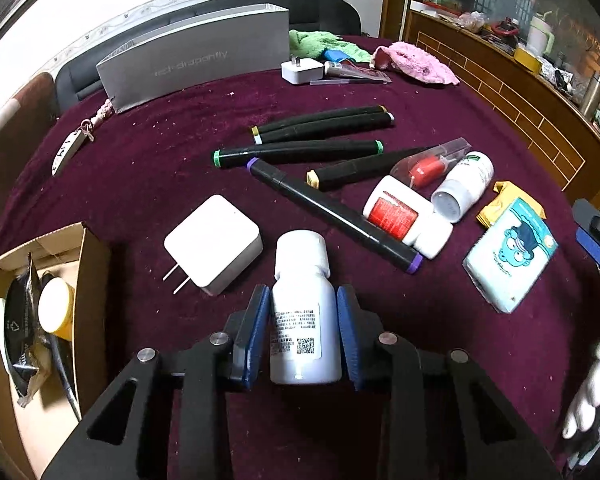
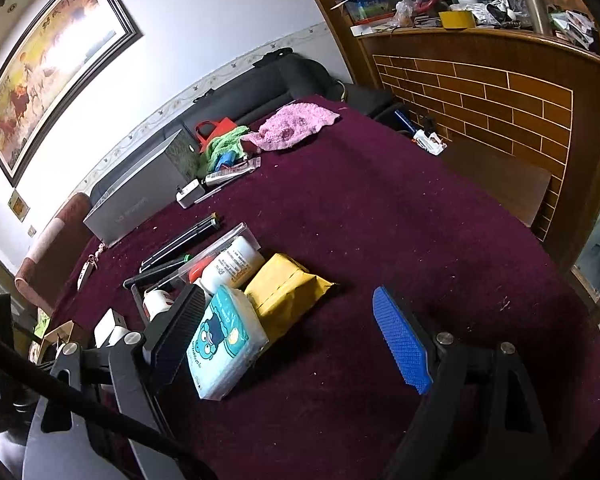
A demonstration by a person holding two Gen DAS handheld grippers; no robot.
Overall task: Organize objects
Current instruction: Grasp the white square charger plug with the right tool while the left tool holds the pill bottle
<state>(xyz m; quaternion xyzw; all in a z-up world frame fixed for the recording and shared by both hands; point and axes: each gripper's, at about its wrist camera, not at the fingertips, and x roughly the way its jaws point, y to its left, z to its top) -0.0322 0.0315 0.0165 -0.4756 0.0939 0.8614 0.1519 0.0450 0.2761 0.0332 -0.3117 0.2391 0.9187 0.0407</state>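
Note:
My left gripper is shut on a white pill bottle that lies on the maroon tablecloth, its cap pointing away and a blue pad against each side. My right gripper stands open and wide above the cloth. A light-blue tissue pack lies beside its left finger, and a yellow packet lies just beyond; neither pad touches them. Several black markers, a white charger, a red-labelled bottle and a green-labelled bottle are scattered ahead.
An open cardboard box with a yellow-lidded jar and wrappers sits at the left table edge. A silver box, a small charger, green and pink cloths lie at the back. A wooden counter borders the right.

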